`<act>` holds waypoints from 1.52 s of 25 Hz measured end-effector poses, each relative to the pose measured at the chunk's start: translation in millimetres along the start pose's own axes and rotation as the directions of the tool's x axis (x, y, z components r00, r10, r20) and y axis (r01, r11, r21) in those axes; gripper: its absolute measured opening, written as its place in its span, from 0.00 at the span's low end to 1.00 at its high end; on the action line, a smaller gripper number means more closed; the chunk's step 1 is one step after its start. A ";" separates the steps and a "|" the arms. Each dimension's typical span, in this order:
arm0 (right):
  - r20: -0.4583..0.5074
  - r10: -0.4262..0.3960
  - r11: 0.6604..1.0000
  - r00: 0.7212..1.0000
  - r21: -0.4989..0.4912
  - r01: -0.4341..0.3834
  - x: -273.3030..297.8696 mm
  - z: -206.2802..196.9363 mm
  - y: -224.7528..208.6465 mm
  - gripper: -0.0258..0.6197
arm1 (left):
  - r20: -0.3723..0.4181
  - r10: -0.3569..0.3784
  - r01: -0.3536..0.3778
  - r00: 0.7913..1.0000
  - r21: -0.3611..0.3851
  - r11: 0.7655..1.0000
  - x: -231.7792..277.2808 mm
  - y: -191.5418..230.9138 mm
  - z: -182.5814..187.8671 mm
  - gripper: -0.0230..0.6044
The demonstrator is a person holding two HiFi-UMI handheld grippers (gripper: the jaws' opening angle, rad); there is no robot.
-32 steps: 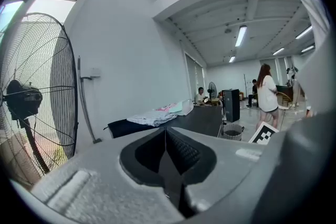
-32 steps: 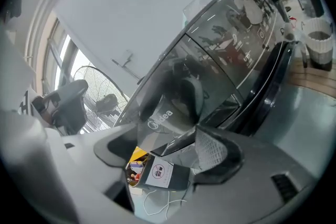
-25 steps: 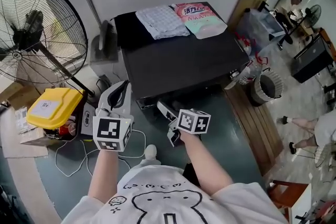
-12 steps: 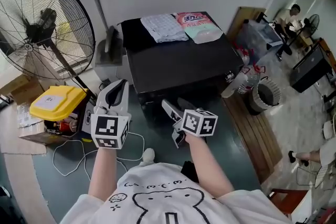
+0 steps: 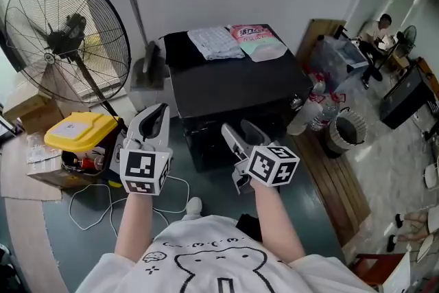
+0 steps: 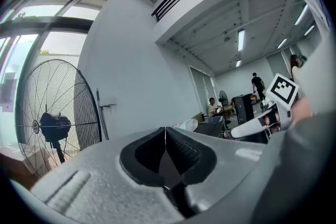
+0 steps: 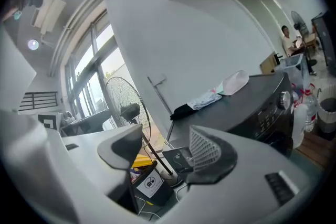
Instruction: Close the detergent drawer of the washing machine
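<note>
The black washing machine [image 5: 233,82] stands against the wall with folded cloth [image 5: 217,42] and a pink detergent bag [image 5: 258,40] on its top. I cannot make out its detergent drawer in any view; the right gripper view shows only the machine's control panel with a knob [image 7: 285,98]. My left gripper [image 5: 156,114] hovers to the left of the machine's front, its jaws shut with nothing between them [image 6: 166,131]. My right gripper [image 5: 241,132] hangs before the machine's front. It is open; its jaws have just been closing a little and hold nothing [image 7: 165,144].
A large standing fan [image 5: 65,38] and a yellow box [image 5: 79,132] are at the left, with cables [image 5: 89,206] on the floor. A long-handled tool [image 5: 134,3] leans on the wall. Bottles [image 5: 312,113], a bin [image 5: 343,130] and wooden boards [image 5: 336,175] lie to the right.
Both grippers have risen in front of the machine. The right one has moved up and to the right, rolled somewhat, and its jaws stand slightly narrower.
</note>
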State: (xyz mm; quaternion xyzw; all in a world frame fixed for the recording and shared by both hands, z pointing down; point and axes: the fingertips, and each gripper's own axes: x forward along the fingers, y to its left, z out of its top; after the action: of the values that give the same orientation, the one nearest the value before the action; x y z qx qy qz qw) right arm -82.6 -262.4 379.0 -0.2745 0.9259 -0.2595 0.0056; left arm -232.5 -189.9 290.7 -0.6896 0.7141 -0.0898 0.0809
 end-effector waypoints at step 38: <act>0.283 -0.065 0.736 0.957 -0.634 0.237 -124.0 83.9 131.3 0.04 | 0.175 -0.019 0.008 0.984 0.062 0.998 -97.9 -11.2 87.4 0.06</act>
State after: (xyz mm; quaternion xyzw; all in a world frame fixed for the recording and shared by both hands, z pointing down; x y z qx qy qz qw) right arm -30.8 -145.2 226.5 -0.3628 0.9240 0.1210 -0.0005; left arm -197.3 -93.9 207.7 -0.6968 0.6964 -0.0510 0.1641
